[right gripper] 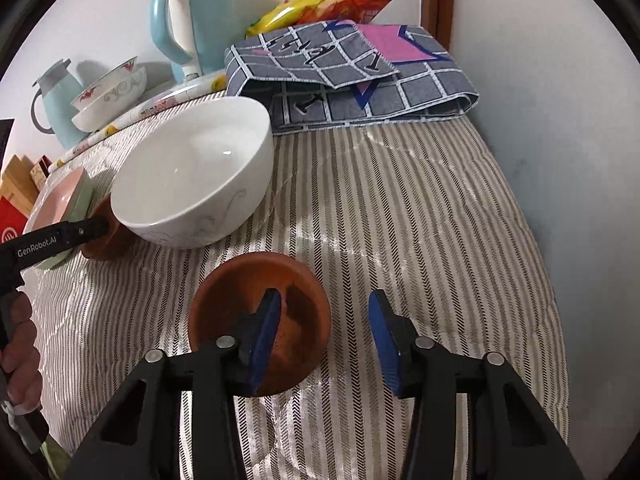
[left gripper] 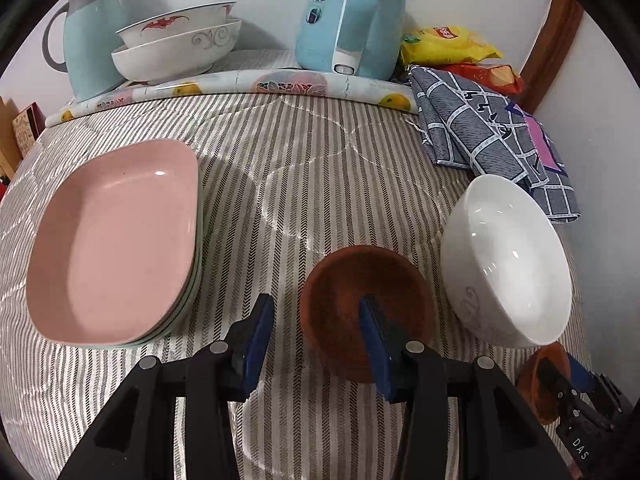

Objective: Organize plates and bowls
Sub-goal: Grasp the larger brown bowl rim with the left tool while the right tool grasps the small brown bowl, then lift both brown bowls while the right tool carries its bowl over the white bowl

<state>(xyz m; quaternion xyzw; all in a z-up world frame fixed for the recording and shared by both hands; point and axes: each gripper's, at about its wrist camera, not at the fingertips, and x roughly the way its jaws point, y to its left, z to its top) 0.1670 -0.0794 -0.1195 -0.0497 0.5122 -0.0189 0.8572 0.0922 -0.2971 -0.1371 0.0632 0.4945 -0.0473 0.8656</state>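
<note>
Two small brown bowls sit on the striped cloth. My left gripper (left gripper: 315,300) is open astride the left rim of the left brown bowl (left gripper: 348,280); one pad is inside, the other outside and clear of the wall. My right gripper (right gripper: 325,294) is open the same way over the right rim of the right brown bowl (right gripper: 240,284). A white bowl (left gripper: 504,264) (right gripper: 192,176) stands between and behind them. A pink plate (left gripper: 116,240) tops a stack of green plates at the left.
Along the back wall stand two stacked patterned bowls (left gripper: 180,40), a teal jug (left gripper: 92,32) and a blue kettle (left gripper: 348,16). A folded checked cloth (right gripper: 352,80) and snack packets (left gripper: 444,44) lie at the back right. A hand (right gripper: 20,340) holds the left gripper.
</note>
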